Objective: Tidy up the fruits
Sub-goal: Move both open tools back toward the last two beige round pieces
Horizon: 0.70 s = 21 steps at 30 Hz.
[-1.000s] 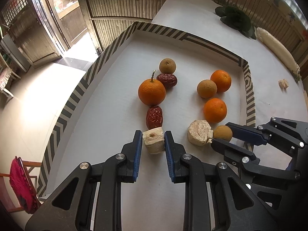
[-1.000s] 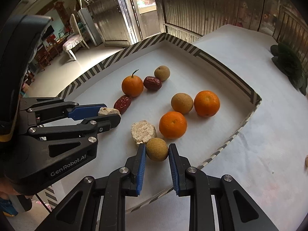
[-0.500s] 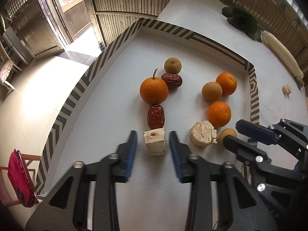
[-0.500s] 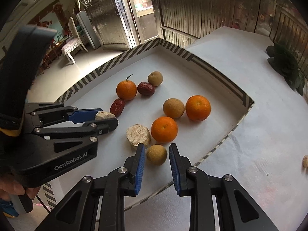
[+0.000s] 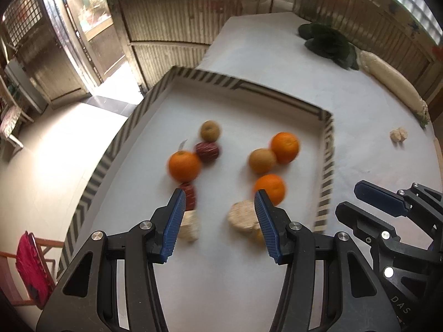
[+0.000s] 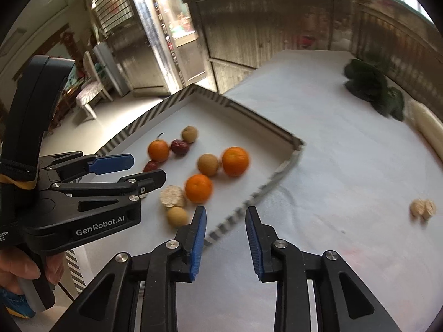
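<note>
On the tray: eleven-odd pieces of fruit lying loose in two rough rows, none held.
Left row: orange with stem, two red dates, a small brown fruit at the far end, a pale cut chunk nearest.
Right row: two oranges, a brown round fruit touching the far one, a pale round slice, a small tan fruit just beside it.
Left hand-held gripper: jaws spread wide, empty, raised above the near end of both rows.
Right hand-held gripper: jaws apart, empty, over the tray's striped edge, tan fruit just left of its fingers.
Step in hand (judged): both pieces set down, next pick to choose.
Doing it well: lift clear before swinging; approach round fruit from above and close gently, since these roll; avoid nudging neighbours out of line.
Stray piece: pale lump outside the tray, likely a candidate for the right side.
Tray: shallow, white floor, striped rim.
Counter: white cloth, dark leafy greens and a long white root at the far side.
Room: wooden slat walls, open door, bright floor, red cloth on a chair.
</note>
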Available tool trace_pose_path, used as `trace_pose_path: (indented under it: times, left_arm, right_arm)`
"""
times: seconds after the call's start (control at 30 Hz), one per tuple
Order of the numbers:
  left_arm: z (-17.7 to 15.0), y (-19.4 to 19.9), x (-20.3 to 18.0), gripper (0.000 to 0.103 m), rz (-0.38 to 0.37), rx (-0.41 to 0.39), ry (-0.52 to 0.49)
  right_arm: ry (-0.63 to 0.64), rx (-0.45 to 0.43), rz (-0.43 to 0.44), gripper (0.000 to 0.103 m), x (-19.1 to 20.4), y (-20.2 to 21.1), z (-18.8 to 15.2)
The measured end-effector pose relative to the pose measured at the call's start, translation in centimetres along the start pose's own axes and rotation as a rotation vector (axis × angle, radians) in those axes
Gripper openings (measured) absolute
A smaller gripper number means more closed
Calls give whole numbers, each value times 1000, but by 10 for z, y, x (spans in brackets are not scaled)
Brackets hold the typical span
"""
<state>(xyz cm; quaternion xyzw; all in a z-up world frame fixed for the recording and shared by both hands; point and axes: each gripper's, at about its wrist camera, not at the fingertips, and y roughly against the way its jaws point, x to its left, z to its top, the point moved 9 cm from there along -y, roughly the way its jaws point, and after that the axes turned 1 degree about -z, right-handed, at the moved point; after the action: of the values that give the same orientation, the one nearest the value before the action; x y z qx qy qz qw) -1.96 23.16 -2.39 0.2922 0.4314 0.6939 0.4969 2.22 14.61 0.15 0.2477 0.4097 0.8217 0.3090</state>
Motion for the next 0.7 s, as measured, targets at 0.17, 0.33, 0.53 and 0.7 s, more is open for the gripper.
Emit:
trace_pose_path:
  times: [0.17, 0.33, 0.53, 0.7]
  left_arm:
    - [9, 0, -36, 52, -31, -8, -49]
    - [14, -3, -77, 52, -65, -5, -107]
    - [19, -6, -126, 52, -101, 1, -177]
    - [24, -13, -169, 52, -130, 15, -232]
  right_arm:
    - [-59, -11, -42, 30, -35, 13, -8]
    - [-129, -15, -84, 30, -75, 28, -21]
    - [-219, -15, -139, 31, -125, 43, -43]
    - [-288, -14, -174, 31, -163, 53, -62]
